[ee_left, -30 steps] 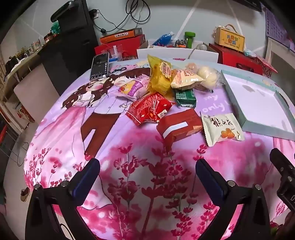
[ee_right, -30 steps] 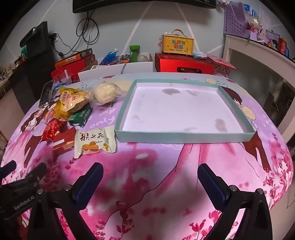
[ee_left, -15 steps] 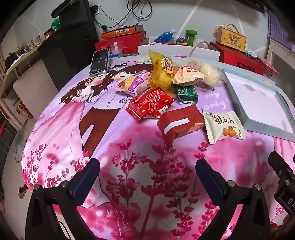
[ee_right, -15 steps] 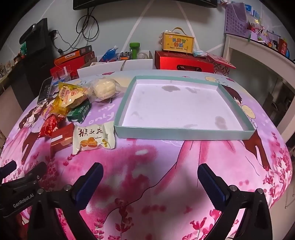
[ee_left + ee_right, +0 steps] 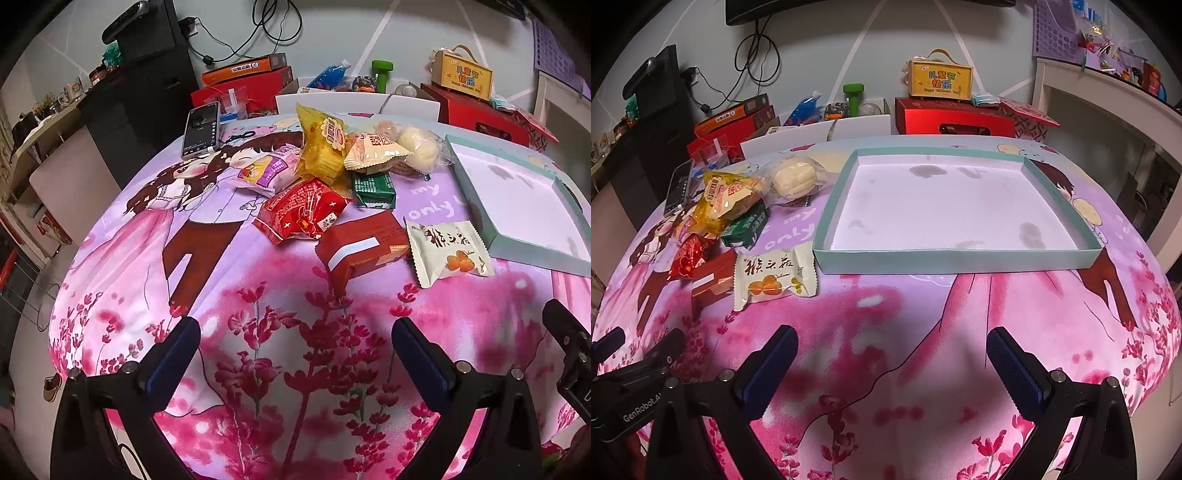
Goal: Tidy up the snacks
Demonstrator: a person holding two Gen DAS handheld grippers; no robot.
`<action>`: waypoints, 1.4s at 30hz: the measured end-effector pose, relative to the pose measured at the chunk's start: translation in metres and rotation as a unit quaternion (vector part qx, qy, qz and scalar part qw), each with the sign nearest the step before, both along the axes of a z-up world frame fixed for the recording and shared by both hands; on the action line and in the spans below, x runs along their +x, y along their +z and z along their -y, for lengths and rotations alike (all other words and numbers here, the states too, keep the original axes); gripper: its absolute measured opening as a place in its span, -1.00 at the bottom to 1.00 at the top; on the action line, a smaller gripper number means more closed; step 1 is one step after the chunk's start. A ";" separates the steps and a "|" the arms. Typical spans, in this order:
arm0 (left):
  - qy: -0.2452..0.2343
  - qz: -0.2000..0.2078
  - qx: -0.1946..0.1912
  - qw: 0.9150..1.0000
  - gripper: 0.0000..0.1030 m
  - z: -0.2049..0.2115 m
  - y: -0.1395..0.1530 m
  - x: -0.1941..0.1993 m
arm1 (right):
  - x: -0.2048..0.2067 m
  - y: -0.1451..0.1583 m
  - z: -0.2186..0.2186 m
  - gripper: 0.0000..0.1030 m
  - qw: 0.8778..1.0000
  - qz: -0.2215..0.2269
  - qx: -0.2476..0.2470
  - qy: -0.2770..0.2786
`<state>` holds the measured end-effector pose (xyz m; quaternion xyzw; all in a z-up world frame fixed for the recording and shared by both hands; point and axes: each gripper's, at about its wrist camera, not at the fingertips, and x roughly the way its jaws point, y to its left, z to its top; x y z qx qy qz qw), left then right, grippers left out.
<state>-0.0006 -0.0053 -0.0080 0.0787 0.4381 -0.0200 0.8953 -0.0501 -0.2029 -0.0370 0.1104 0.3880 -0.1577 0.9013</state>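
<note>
Both sets of tongs hover low over a table covered in a pink and purple cartoon-print cloth (image 5: 280, 332), and both are spread wide with nothing between their blue-padded fingers. The left gripper (image 5: 295, 339) points at a heap of wrapped snacks ahead of it. Nearest its right finger lies a cream packet (image 5: 448, 251) with black brush lettering and a picture of orange fruit, its edges crimped. Touching that packet's left side is a dark red box-shaped pack (image 5: 364, 249) with a white stripe. Farther ahead sits a crinkled bright red pouch (image 5: 303, 210), then a small green pack (image 5: 373, 188), a pink and purple pouch (image 5: 267, 171), a tall yellow bag (image 5: 323, 144) propped upright, a tan packet (image 5: 375, 149) leaning on it, and a clear wrapper holding a pale round bun (image 5: 419, 149). A phone (image 5: 201, 129) lies beyond the heap, ahead and left.

The right gripper (image 5: 890, 354) faces a shallow square tray (image 5: 956, 260) with mint-green walls and a white floor marked with a few grey stains; nothing lies in it. The tray sits straight ahead of the right tongs, and the snack heap lies ahead and to their left, the cream packet just beside the tray's near left corner. The left tongs' black frame shows at the right view's lower left edge.
</note>
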 end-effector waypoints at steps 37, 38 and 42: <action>-0.004 0.026 -0.004 1.000 1.00 0.001 0.025 -0.011 | -0.013 0.002 0.010 1.00 1.000 0.009 0.016 -0.021; -0.005 0.026 -0.006 1.000 1.00 0.001 0.026 -0.011 | -0.013 0.003 0.011 1.00 1.000 0.009 0.017 -0.022; -0.004 0.026 -0.013 1.000 1.00 0.001 0.031 -0.011 | -0.016 0.007 0.012 1.00 1.000 0.013 0.014 -0.023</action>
